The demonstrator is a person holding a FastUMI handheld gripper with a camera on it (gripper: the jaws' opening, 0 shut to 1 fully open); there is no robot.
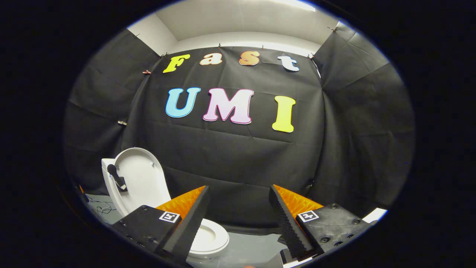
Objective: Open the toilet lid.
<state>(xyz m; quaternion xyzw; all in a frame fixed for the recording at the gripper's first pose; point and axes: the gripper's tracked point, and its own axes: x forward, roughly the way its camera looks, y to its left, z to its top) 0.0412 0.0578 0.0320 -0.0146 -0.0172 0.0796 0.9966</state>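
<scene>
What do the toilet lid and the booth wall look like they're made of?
Toilet lid, standing raised: likely hard plastic, smooth glossy white with soft highlights. Booth wall: matte black cloth, creased and clipped along the top. The open gripper holds nothing, its fingers wide apart.

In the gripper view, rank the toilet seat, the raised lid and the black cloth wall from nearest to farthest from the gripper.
The gripper is open, its fingers holding nothing.
1. Toilet seat: lowest, just beyond one finger, partly hidden behind it.
2. Raised lid: upright behind the seat, on that same side.
3. Black cloth wall: straight ahead between the fingers, behind the toilet.
</scene>
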